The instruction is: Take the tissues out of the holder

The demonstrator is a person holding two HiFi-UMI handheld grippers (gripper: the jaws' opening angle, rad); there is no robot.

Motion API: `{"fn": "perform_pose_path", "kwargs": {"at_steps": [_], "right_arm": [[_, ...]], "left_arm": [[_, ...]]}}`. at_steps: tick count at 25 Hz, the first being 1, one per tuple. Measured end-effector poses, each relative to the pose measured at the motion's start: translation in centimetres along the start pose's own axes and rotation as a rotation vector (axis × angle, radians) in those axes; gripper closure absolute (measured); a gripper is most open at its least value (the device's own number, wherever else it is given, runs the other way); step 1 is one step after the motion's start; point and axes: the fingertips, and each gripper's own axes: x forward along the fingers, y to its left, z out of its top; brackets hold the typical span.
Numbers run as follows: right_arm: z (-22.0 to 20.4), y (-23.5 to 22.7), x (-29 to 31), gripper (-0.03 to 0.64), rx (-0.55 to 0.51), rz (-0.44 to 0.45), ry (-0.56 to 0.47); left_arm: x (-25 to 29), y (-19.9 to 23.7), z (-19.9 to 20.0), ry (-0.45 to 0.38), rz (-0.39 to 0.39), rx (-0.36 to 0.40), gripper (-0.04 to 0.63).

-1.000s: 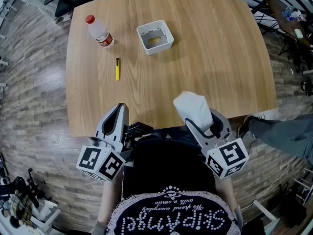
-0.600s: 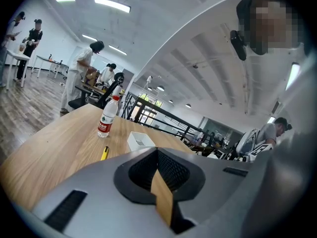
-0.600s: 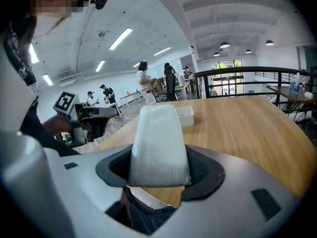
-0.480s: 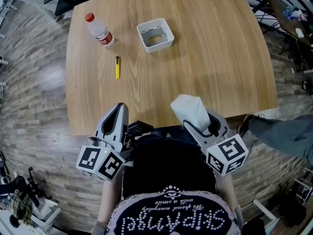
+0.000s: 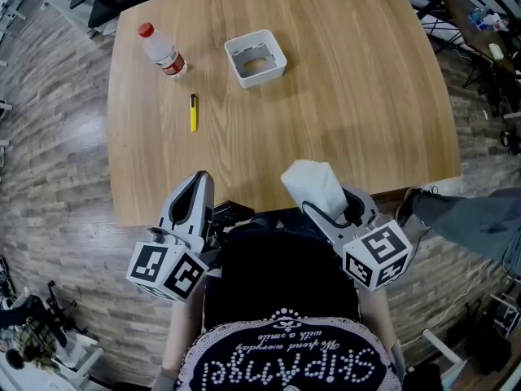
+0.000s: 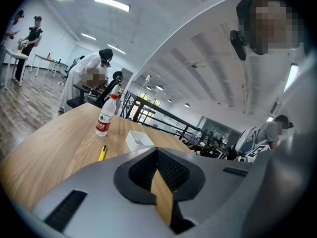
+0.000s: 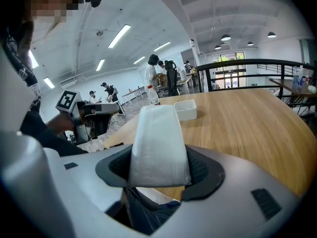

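The white square tissue holder (image 5: 256,58) stands on the far part of the wooden table (image 5: 350,96), with no tissues showing in it; it also shows small in the right gripper view as the holder (image 7: 185,109). My right gripper (image 5: 335,204) hangs over the table's near edge, shut on a white tissue pack (image 5: 313,187). Up close, the pack (image 7: 158,145) fills the space between the right gripper's (image 7: 161,171) pads. My left gripper (image 5: 199,184) is at the near edge too, shut with nothing in it, as the left gripper (image 6: 157,150) view shows.
A plastic water bottle (image 5: 160,51) with a red cap stands at the table's far left, and a yellow pen (image 5: 193,112) lies just in front of it. Bottle (image 6: 105,118) and pen (image 6: 102,152) show again ahead of the left gripper. People stand at desks in the background.
My right gripper has drifted a little left and toward the near edge with the tissue pack in it. The left gripper has stayed put.
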Motion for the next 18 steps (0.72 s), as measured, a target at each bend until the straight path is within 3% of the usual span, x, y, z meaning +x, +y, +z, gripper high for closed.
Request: {"fn": "perform_pose_path", "kwargs": {"at_steps": [18], "right_arm": [[-0.14,0.56,0.29,0.348,-0.034,0.037,0.039]], "left_arm": [[-0.13,0.02,0.05,-0.004,0.009,-0.006,0.589]]}}
